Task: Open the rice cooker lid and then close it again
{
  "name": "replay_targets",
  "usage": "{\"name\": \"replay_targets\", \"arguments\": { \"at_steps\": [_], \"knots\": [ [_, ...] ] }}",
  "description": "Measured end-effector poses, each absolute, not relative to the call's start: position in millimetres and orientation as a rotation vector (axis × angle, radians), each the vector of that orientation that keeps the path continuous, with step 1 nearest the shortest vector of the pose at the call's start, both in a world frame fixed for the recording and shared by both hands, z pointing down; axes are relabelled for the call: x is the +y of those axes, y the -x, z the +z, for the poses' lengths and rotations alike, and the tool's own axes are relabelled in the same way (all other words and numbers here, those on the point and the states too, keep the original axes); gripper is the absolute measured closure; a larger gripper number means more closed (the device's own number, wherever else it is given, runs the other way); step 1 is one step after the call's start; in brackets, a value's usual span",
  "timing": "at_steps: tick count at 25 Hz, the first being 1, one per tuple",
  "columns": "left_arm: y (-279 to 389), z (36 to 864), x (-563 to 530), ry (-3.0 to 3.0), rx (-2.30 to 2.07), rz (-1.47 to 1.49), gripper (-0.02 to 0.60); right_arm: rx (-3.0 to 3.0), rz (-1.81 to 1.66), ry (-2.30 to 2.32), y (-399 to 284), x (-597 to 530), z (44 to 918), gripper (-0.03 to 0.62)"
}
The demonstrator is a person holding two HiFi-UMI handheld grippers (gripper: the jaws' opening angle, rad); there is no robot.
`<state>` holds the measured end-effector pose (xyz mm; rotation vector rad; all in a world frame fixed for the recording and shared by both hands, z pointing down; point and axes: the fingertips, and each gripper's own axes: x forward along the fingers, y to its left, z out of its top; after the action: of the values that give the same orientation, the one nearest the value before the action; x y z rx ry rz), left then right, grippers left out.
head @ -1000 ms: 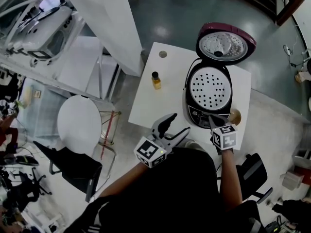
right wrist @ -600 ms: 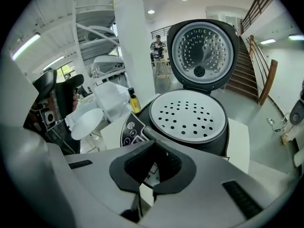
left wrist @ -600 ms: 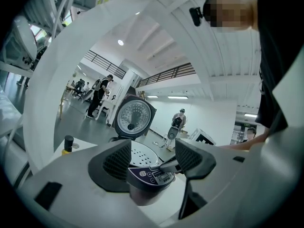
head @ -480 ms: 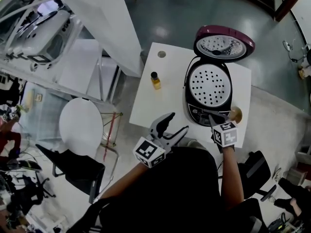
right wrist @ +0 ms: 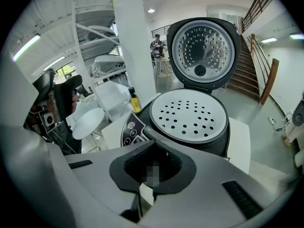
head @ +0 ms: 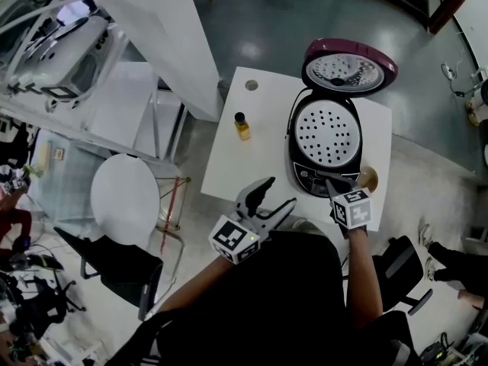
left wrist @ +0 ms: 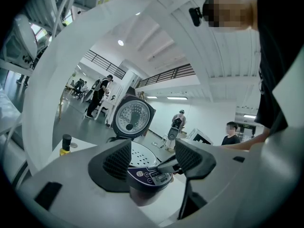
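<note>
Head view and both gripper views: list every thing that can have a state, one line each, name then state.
rice cooker lid: open, swung up at the back.
perforated tray: seated in the cooker's mouth.
bottle: upright, cap on.
left gripper: open, gripping nothing.
right gripper: shut, tips by the cooker's front panel.

A perforated tray [head: 328, 134] covers the inside of the open rice cooker [head: 311, 178]. The print on its control panel [right wrist: 130, 129] is too small to read. The right claw [head: 331, 183], jaws together, overlaps the panel's front edge. A brownish round object [head: 370, 178] on the desk [head: 252, 158] cannot be identified.
</note>
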<state>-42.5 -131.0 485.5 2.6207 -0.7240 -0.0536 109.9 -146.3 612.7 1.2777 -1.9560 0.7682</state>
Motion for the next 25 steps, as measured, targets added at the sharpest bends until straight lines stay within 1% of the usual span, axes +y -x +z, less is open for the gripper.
{"name": "replay_targets", "arguments": {
  "at_steps": [8, 11, 15, 21, 25],
  "knots": [
    [43.8, 484.7, -130.1, -2.606, -0.716, -0.055, 0.314, -2.012, 0.755, -1.338, -107.2, -144.9, 611.2, 0.594],
    [42.8, 485.9, -135.4, -2.6, -0.713, -0.048, 0.314, -2.09, 0.764, -1.38, -98.9, -142.2, 599.6, 0.595],
    [33.7, 480.1, -150.5, -2.634, -0.7, -0.041, 0.313, -2.167, 0.672, -1.449, -97.1, -139.3, 576.0, 0.594],
    [12.4, 444.7, -180.2, -2.727, -0.698, -0.062, 0.313, -2.333, 0.723, -1.619, -107.8, -133.8, 529.5, 0.595],
    [-2.7, 418.2, -210.4, -2.78, -0.714, -0.058, 0.313, -2.336, 0.646, -1.594, -116.0, -137.9, 518.5, 0.594]
  ]
}}
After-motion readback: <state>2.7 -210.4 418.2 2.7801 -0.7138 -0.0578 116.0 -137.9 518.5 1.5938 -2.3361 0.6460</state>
